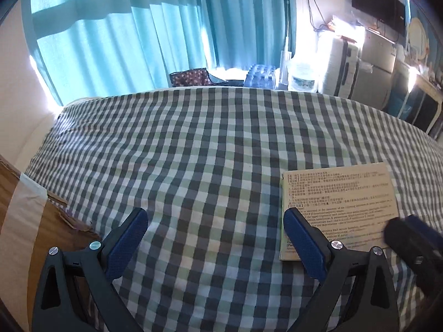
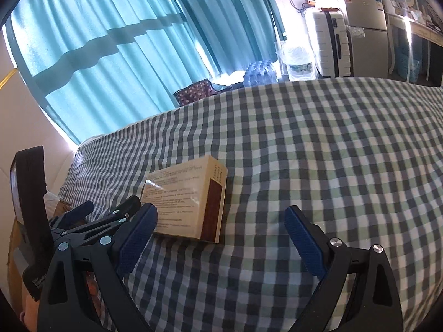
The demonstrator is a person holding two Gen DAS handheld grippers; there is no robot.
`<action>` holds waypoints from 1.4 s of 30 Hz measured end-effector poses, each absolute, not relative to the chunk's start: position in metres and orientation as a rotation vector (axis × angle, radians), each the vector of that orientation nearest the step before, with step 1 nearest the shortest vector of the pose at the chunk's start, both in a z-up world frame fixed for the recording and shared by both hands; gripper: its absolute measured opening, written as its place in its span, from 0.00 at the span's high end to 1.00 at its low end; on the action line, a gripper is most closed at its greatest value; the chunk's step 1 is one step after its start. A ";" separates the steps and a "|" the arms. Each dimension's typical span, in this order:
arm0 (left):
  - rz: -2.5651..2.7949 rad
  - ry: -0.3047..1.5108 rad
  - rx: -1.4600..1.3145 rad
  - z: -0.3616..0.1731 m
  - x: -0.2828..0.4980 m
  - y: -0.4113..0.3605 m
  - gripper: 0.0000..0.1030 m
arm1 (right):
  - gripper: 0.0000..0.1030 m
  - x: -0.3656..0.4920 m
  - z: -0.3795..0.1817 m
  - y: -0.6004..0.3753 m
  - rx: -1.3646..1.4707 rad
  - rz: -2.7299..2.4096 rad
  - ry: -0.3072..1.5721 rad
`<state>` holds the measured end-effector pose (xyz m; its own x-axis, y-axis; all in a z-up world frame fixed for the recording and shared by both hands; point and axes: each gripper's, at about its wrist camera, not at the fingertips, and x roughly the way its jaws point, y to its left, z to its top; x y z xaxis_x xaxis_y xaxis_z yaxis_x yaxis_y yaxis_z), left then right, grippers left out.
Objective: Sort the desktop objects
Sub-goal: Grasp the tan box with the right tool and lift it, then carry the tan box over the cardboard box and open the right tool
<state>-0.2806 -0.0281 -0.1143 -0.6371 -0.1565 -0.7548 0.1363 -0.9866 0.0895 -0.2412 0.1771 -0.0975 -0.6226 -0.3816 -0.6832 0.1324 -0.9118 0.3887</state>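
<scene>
Right wrist shows box's brown end.

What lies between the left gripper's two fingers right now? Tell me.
Only bare checkered cloth. In the left wrist view, the left gripper is open with nothing between its fingers; the printed box lies just beyond its right finger.

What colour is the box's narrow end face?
Dark reddish-brown below a tan strip on the box; clearest in the right wrist view.
</scene>
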 end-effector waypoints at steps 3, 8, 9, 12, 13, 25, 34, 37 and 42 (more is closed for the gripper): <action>-2.716 -0.020 1.258 -0.116 -0.284 -0.032 0.02 | 0.09 -0.250 -0.109 0.171 1.222 -2.545 -0.479; -2.724 0.006 1.263 -0.117 -0.279 -0.036 0.02 | 0.55 -0.254 -0.103 0.165 1.198 -2.512 -0.549; -2.726 0.006 1.268 -0.117 -0.277 -0.037 0.02 | 0.56 -0.253 -0.100 0.162 1.200 -2.528 -0.528; -2.735 -0.003 1.288 -0.114 -0.276 -0.035 0.02 | 0.64 -0.245 -0.090 0.160 1.184 -2.537 -0.523; -2.738 -0.010 1.291 -0.111 -0.275 -0.034 0.02 | 0.65 -0.242 -0.085 0.162 1.174 -2.532 -0.543; -2.735 -0.084 1.333 -0.121 -0.279 -0.038 0.01 | 0.53 -0.235 -0.111 0.167 1.309 -2.481 -0.707; -2.741 -0.016 1.308 -0.125 -0.282 -0.048 0.01 | 0.49 -0.242 -0.121 0.164 1.262 -2.382 -0.746; -2.734 -0.019 1.282 -0.127 -0.274 -0.056 0.01 | 0.62 -0.232 -0.106 0.150 1.196 -2.391 -0.696; -2.730 0.040 1.339 -0.125 -0.259 -0.077 0.01 | 0.70 -0.219 -0.080 0.123 1.141 -2.432 -0.563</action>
<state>-0.2593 -0.0771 -0.1250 -0.6081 -0.0783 -0.7900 0.1013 -0.9946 0.0206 -0.2194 0.1228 -0.0796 -0.5900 -0.5063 -0.6289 0.1784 -0.8414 0.5100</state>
